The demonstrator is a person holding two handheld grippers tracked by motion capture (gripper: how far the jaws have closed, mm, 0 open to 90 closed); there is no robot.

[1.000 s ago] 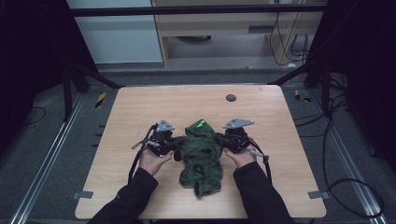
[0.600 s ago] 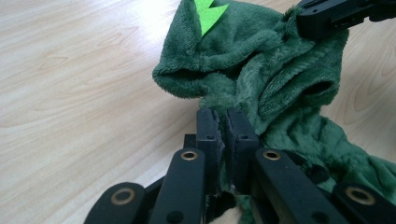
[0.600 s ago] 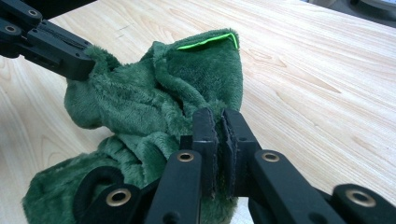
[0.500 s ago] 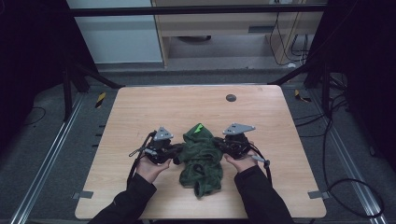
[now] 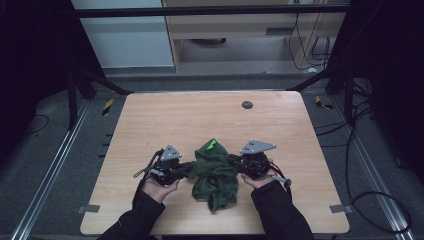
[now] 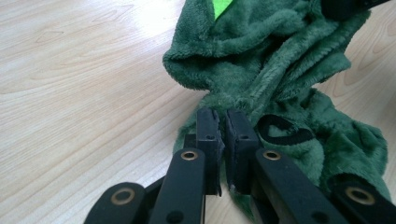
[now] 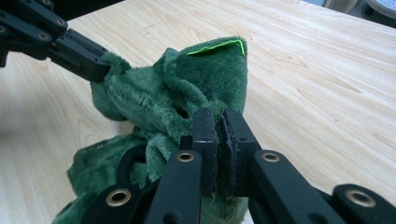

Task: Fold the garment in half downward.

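Claws first: our left claw [image 6: 222,122] is clenched on the garment's [image 5: 216,170] left edge, jaws pinched nearly flush with green plush between them. Our right claw [image 7: 220,122] is likewise clenched, gripping fleece on the garment's right side. In the high view the left claw [image 5: 189,170] and right claw [image 5: 233,163] sit tight against the bundle from either side.

What changed: over the last second we've pulled both claws back toward us along the bench [image 5: 165,115], and the garment came with them. It's now nearer the front edge than it was, still bunched between the claws, top lifted into a small peak, lower part trailing on the wood toward us. Spacing between the claws looks about the same, so we haven't spread it yet.

Meaning, as we judge it: both grips are secure, the drag worked, and we're set up for a spread or fold. Next move probably needs the claws to part sideways to pull out the bunching.

Count, near to far:
- 2 hands, dark sleeves
- 2 claws, each with a grey plate
- 1 green garment, with 1 bright green tab [image 5: 212,145] at its far top and a black loop [image 6: 285,133] seen from the left claw
- 1 small dark disc [image 5: 247,104] near the bench's far edge, well apart from the garment
- 1 bench
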